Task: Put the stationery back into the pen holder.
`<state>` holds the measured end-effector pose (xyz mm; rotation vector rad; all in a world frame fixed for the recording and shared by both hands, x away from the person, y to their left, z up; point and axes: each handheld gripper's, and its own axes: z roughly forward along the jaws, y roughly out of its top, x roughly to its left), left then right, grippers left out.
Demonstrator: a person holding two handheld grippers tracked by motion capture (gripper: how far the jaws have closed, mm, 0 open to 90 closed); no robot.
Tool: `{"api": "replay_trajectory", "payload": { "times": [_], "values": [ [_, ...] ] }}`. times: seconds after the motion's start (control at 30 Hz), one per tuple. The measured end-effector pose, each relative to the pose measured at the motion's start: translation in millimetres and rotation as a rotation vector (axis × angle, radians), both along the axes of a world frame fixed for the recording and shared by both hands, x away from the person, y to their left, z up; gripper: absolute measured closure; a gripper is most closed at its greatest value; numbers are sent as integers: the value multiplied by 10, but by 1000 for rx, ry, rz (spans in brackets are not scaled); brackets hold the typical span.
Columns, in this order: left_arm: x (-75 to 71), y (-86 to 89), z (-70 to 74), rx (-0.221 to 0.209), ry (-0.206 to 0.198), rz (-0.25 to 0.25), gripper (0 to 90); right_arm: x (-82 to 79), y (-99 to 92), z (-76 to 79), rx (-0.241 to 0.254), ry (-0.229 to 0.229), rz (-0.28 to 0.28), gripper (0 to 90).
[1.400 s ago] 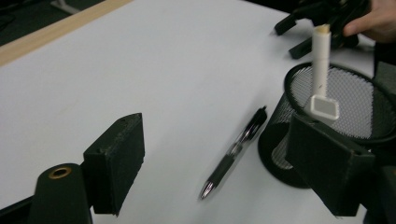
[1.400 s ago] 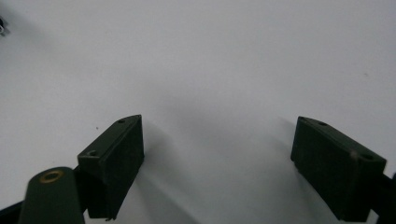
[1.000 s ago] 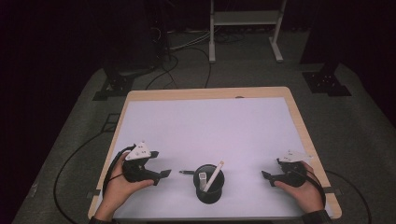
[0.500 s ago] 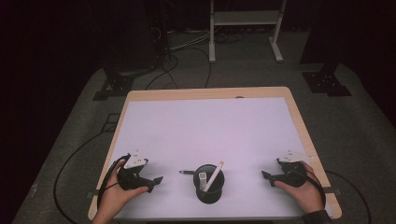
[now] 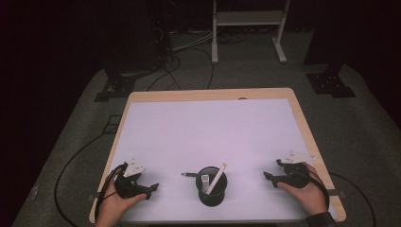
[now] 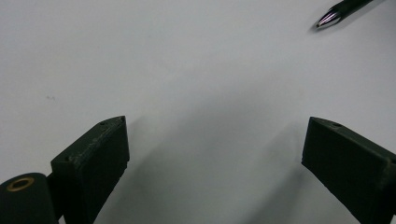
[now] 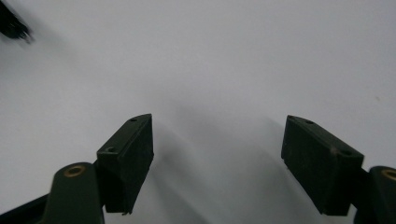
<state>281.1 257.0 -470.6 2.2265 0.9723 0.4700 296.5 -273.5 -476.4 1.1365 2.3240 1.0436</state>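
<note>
My left gripper (image 5: 152,188) has sunk toward the table, jaws widening and empty, my right gripper (image 5: 267,177) narrowing yet open, the cup (image 5: 211,186) standing between them.

The left hand-held gripper (image 5: 152,189) has sunk toward the surface (image 5: 208,127) and drawn back from the black cup (image 5: 211,185); the right hand-held gripper's (image 5: 267,178) empty jaws have just been closing slightly.
</note>
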Motion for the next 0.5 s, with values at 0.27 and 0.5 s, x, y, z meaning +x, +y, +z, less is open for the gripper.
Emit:
{"api": "replay_trajectory", "payload": {
  "times": [0.27,0.5],
  "values": [
    [35,44,-79,-39,11,12,9,55,69,128,56,-13,84,297],
    [37,43,-87,-41,11,16,0,107,215,210,91,-12,176,373]
  ]
}}
